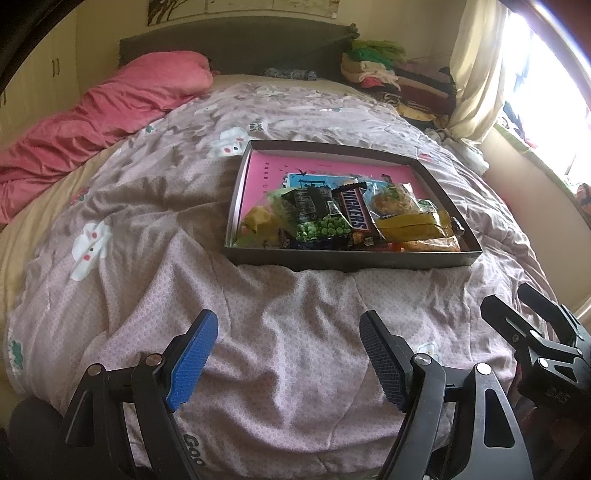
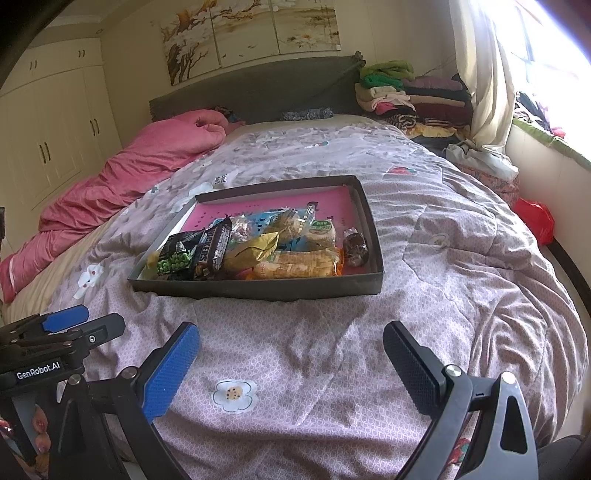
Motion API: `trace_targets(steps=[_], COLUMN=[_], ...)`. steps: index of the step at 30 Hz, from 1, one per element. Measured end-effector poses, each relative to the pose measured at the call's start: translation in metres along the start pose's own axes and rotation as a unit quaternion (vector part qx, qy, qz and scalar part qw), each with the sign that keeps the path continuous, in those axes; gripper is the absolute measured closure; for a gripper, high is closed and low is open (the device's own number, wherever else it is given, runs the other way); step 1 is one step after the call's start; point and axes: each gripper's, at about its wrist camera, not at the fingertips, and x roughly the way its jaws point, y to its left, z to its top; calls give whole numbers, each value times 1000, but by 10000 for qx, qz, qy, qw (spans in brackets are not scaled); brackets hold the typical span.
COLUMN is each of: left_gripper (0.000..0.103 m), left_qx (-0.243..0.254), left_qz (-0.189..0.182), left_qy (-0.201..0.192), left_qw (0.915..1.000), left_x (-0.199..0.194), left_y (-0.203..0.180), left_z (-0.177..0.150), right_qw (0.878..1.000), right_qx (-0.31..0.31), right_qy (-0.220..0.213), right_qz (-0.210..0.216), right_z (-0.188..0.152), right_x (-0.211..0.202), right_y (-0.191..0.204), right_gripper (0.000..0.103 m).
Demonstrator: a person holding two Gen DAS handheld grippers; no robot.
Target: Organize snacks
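- Bedroom scene: a bed covered by a mauve quilt [image 1: 258,350] printed with white flowers fills both views.
- On that quilt, toward the middle of the bed, sits a shallow dark tray [image 1: 351,256] [image 2: 258,288] with a pink lining, its near wall facing the grippers.
- Snacks are heaped in the near half of the tray: a Snickers bar [image 1: 353,214] [image 2: 214,247], a green pea packet [image 1: 321,229] [image 2: 173,260] beside it, a gold wrapper [image 1: 413,229] [image 2: 255,247], an orange-and-cream cracker pack [image 2: 295,266] along the front wall, and a small dark sweet [image 2: 355,245] at the right end.
- Far half of the tray shows mostly bare pink lining.
- Left gripper [image 1: 288,354] hangs over the quilt short of the tray, its jaws spread wide with nothing between them; 1 pad is bright blue, the other dark.
- Right gripper [image 2: 291,365] hovers likewise short of the tray, jaws wide apart and holding nothing.
- Each gripper shows at the edge of the other's view, side by side and apart.
- Beyond the tray, a pink duvet [image 1: 92,114] [image 2: 129,177] is bunched along the left side of the bed.
- A dark headboard [image 2: 258,88] stands behind, with folded clothes [image 2: 406,96] stacked at its right end.
- A 3-panel painting [image 2: 251,33] hangs above the headboard; cream wardrobes [image 2: 55,122] line the left wall, and a pale curtain [image 2: 487,74] hangs by the bright window on the right.
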Motion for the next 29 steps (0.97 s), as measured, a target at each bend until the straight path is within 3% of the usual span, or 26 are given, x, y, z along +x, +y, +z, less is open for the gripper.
trace_targets(steps=[13, 21, 29], left_gripper=[23, 23, 23], left_qx=[-79, -274, -333], left_qz=[178, 203, 278], left_qy=[-34, 153, -218], left_qw=[9998, 9993, 9988], left_x=[-1, 8, 4], left_y=[4, 14, 20], left_z=[0, 0, 9], right_qw=[10000, 10000, 10000], right_qx=[-53, -78, -18], right_qy=[-31, -59, -57], right_qz=[-14, -18, -55], right_z=[2, 3, 3], right_x=[-1, -2, 0], right_y=[4, 5, 1], right_gripper=[3, 3, 3])
